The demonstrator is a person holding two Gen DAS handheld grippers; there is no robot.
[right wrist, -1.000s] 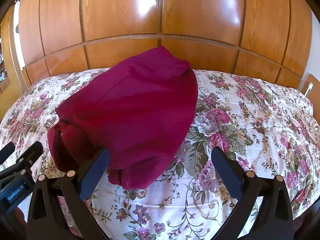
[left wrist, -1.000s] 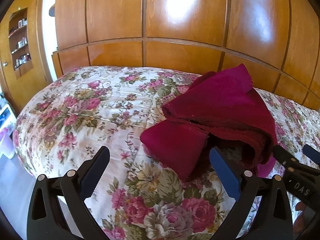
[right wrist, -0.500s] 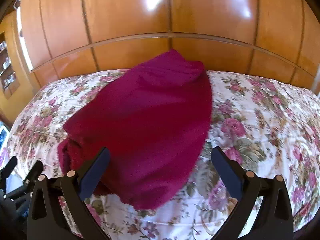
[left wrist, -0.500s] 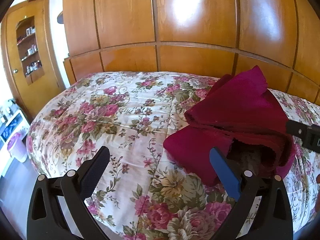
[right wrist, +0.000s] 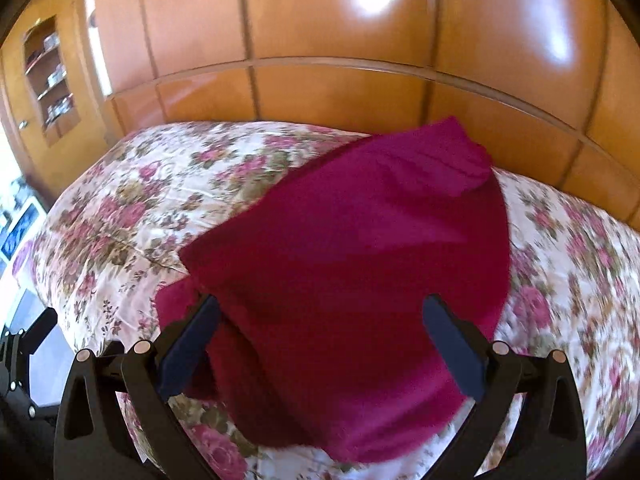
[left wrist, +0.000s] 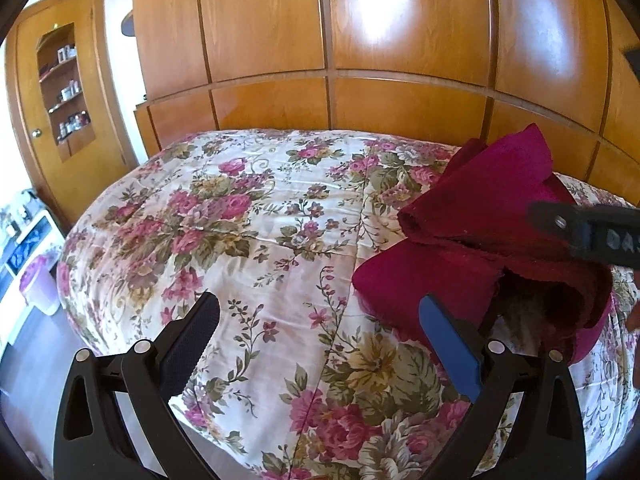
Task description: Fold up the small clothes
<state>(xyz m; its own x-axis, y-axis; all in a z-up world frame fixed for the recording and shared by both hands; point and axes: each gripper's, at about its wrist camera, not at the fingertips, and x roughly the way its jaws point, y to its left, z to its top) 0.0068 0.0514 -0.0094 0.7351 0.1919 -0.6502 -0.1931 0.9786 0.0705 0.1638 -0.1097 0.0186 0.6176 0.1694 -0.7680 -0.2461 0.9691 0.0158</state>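
A dark red garment [left wrist: 492, 236] lies loosely folded in layers on the floral bedspread [left wrist: 248, 232]. In the left wrist view it sits at the right, beyond my open, empty left gripper [left wrist: 320, 328], whose right finger is near its lower edge. The right gripper's body [left wrist: 592, 232] pokes in over the garment from the right edge. In the right wrist view the garment [right wrist: 352, 260] fills the middle, and my right gripper [right wrist: 320, 332] is open with its jaws spread over the garment's near edge, one finger on each side. The left gripper's body [right wrist: 24, 344] shows at the lower left.
A tall wooden panelled wardrobe [left wrist: 360, 40] stands behind the bed. A wooden cabinet with shelves [left wrist: 64, 88] is at the left. A pale plastic container [left wrist: 36, 292] sits on the floor by the bed's left edge.
Both views have shifted left and back, showing more of the bed's left side. The right gripper has moved over the garment, which now lies between its open fingers. The garment's shape is unchanged.
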